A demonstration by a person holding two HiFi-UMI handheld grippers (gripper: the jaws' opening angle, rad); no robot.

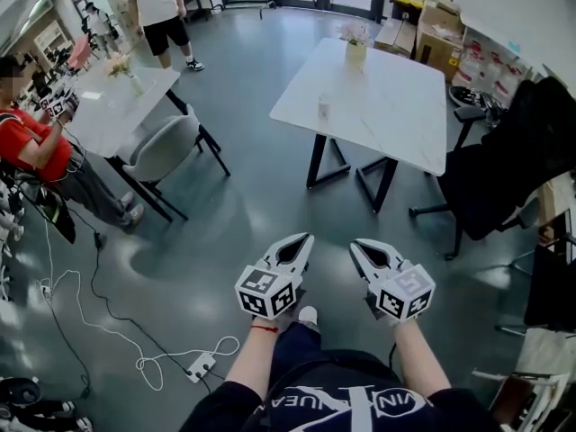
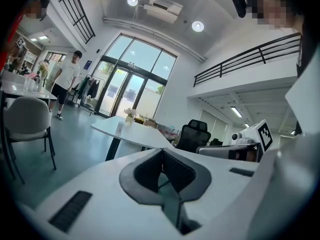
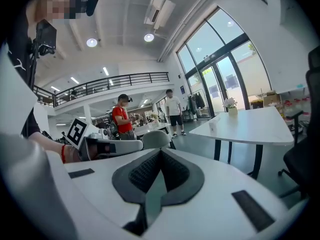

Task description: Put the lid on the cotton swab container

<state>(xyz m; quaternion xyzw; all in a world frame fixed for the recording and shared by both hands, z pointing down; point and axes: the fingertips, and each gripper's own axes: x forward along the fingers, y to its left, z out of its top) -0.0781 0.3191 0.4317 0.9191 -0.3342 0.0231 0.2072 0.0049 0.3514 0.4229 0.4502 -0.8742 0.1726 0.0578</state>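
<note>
A small pale container [image 1: 323,108], too far off to tell whether it is the cotton swab container or has a lid on, stands on the white desk [image 1: 396,115] near its left edge. A vase of flowers [image 1: 356,50] stands farther back on the same desk, well apart from it. In the left gripper view the container [image 2: 119,127] and vase [image 2: 130,115] show small on the desk top. The right gripper view shows them the same way, container [image 3: 212,125] in front of vase [image 3: 231,106].

A black office chair [image 1: 504,169] stands at the desk's right side, and cardboard boxes [image 1: 436,30] are stacked behind it. Bare grey floor [image 1: 252,214] lies between the desk and the two grippers.

The left gripper [image 1: 301,241] and right gripper [image 1: 360,247] are held side by side low in the head view, well apart from the desk. Each has its jaws pressed together at the tips with nothing between them. Each carries a cube with black-and-white square markers.

To the left stands a second desk [image 1: 117,106] with a grey chair [image 1: 166,147]. A person in a red top [image 1: 36,151] is beside it and a person in a white shirt [image 1: 157,7] stands behind it. A white cable and power strip [image 1: 200,365] lie on the floor. White lettering on the wearer's dark top [image 1: 360,403] is only partly readable: "UEA" and "VIN".
</note>
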